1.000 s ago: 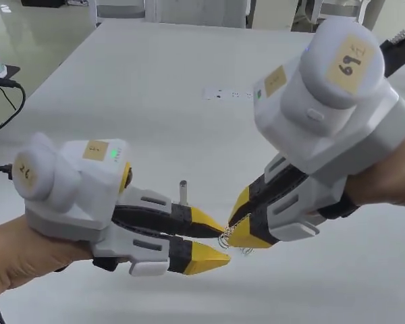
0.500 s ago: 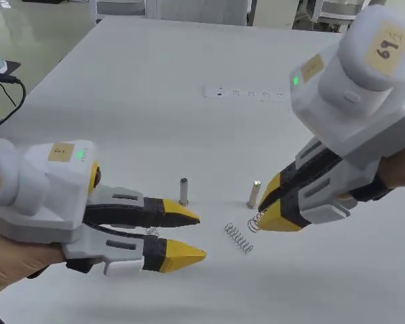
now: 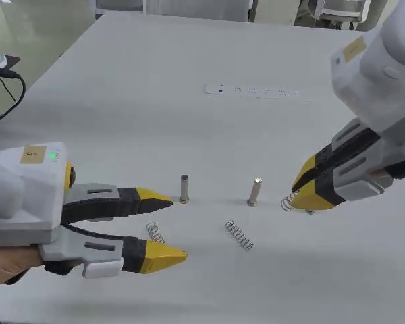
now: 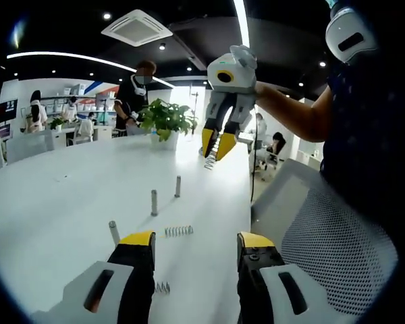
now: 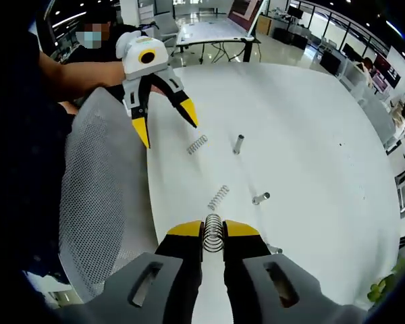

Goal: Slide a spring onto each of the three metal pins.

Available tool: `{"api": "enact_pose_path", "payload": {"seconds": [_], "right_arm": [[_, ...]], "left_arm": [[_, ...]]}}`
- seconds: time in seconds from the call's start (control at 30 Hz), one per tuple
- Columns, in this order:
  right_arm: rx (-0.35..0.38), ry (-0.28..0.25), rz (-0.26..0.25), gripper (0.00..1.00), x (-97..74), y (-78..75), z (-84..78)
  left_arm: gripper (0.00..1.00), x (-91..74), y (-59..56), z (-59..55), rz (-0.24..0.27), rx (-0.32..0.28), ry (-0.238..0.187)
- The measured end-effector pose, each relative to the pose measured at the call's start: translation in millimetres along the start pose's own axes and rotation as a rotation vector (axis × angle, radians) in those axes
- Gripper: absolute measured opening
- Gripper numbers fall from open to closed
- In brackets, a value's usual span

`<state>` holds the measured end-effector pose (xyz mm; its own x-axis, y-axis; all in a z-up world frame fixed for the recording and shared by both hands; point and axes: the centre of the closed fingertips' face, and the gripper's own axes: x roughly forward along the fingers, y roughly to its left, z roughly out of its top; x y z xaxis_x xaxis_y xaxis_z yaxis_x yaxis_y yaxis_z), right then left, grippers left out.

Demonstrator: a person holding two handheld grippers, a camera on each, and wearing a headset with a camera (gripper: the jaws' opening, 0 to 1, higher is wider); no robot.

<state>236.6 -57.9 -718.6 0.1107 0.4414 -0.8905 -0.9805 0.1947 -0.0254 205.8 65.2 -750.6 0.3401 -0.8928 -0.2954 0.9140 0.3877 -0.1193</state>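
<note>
Since a second ago the two grippers, then tip to tip low over the table (image 3: 121, 101), have parted. The right gripper (image 3: 297, 196) has gone up and off toward the right edge, and the left gripper (image 3: 179, 228) has drawn back toward the left edge. The right gripper's yellow-tipped claw is pinched together on the held spring (image 5: 213, 233). It is a short coil of thin bright wire, seen end on as a ring in the right gripper view, and its free end pokes out past the tips in the head view. The left gripper's claw is spread wide and grips nothing. The second spring (image 3: 154, 233) lies flat on the surface between its two tips. The third spring (image 3: 239, 235), of the same silvery wire, lies slantwise on the table, on the near-edge side of the gap between the left pin (image 3: 183, 189) and the middle pin (image 3: 254, 192). Both are small grey metal posts standing upright and bare. The right pin (image 4: 177, 186) stands in the same row, just below the right gripper's tips (partly hidden under them in the head view). A socket strip (image 3: 253, 91) sits flush in the surface toward the far edge.
</note>
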Motion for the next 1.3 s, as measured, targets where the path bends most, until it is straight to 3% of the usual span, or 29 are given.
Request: {"api": "enact_pose_path", "payload": {"seconds": [0.4,0.8,1.3], "right_arm": [[0.074,0.052,-0.040,0.08,-7.7,-37.3,-22.9],[0.114,0.170,-0.076,0.08,0.5,-72.2,-52.7],[0.152,0.230,-0.065,0.08,19.2,-90.9,-69.4]], "left_arm": [[0.54,-9.3,7.7,-5.2,0.054,-0.004,0.005],[0.57,-14.8,10.2,-10.0,0.084,-0.010,0.015],[0.67,-17.3,15.7,-11.1,0.116,-0.007,0.006]]}}
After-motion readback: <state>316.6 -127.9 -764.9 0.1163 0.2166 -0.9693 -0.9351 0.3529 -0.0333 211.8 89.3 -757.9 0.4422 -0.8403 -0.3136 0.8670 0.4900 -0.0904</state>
